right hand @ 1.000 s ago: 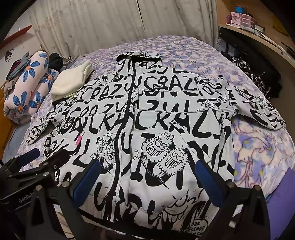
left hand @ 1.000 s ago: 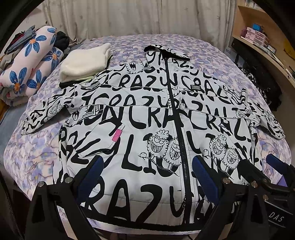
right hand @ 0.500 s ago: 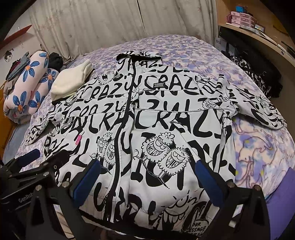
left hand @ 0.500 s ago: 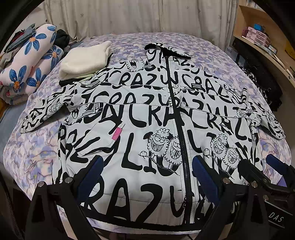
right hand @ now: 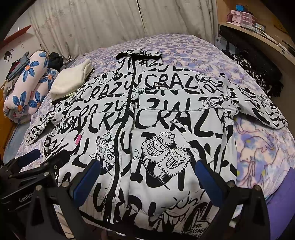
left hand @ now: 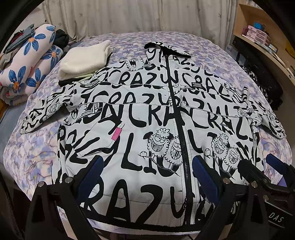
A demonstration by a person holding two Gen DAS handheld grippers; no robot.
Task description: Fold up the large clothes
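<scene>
Little has shifted since the earlier frames: both cameras have edged slightly nearer, and the jacket lies as it did, spread front-up and zipped on the bed, sleeves out to either side, collar toward the curtain.

From the left wrist view, the bare bedspread beside the jacket's left sleeve shows, as does the right tool poking in at the lower right edge, its blue pads apart over the jacket's hem corner. From the right wrist view, the bedspread past the other sleeve appears instead, along with a purple cloth at the near right corner and the left tool entering at the lower left.

Both tools stand wide apart and hold nothing. The left tool's fingers hover over the lower front of the jacket, left of the zipper; whether they touch it I cannot tell. The right tool's fingers straddle the cartoon faces right of the zipper.

A folded cream garment rests by the jacket's shoulder, just beside floral bedding.
</scene>
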